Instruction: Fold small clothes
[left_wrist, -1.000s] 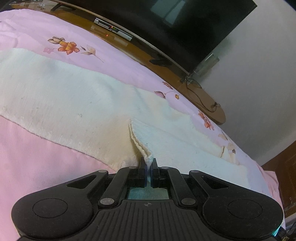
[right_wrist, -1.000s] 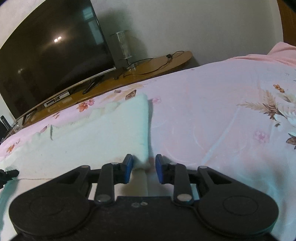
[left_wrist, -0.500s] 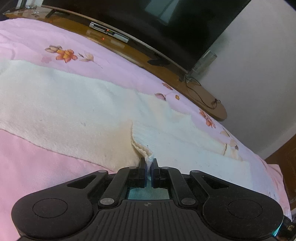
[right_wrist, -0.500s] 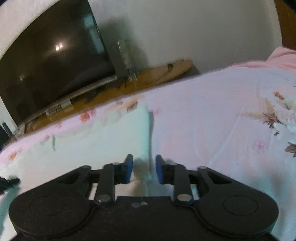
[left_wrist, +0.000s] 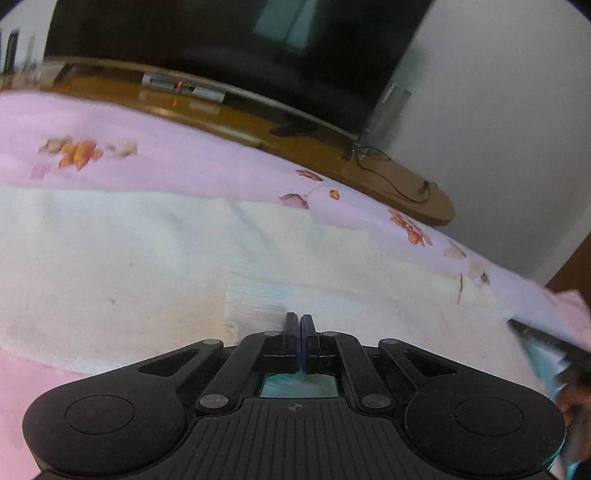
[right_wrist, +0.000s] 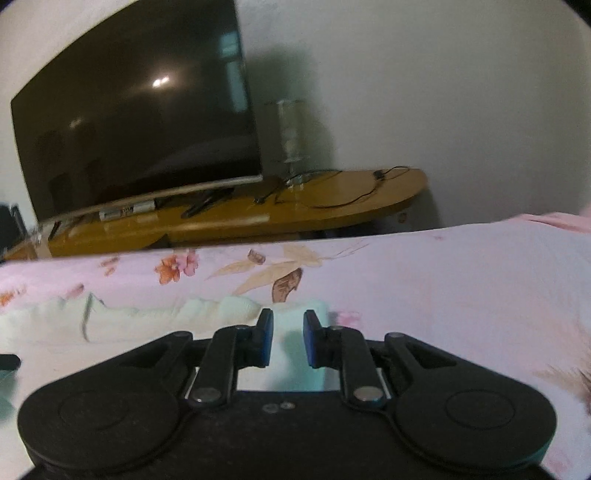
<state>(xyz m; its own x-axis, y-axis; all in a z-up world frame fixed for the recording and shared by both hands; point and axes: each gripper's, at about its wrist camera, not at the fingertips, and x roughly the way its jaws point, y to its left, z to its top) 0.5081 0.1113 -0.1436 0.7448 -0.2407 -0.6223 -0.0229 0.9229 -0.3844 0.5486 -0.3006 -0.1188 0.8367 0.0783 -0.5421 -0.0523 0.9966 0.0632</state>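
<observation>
A cream knit garment (left_wrist: 147, 266) lies spread on the pink floral bedsheet (left_wrist: 166, 166). My left gripper (left_wrist: 299, 325) is shut on the edge of a folded-over flap of the garment (left_wrist: 255, 306) and holds it low over the cloth. In the right wrist view the garment's end (right_wrist: 295, 314) lies between the fingers of my right gripper (right_wrist: 288, 332), which is open and not closed on it. The right gripper also shows at the right edge of the left wrist view (left_wrist: 546, 347).
A dark television (right_wrist: 140, 118) stands on a long wooden stand (right_wrist: 295, 210) beyond the bed's far edge, with a set-top box (left_wrist: 184, 88), a cable (right_wrist: 351, 195) and a clear glass holder (right_wrist: 291, 136). A white wall is behind.
My left gripper has carried the flap forward and lower, flattening it over the garment. My right gripper has moved forward along the garment to its far end, still open.
</observation>
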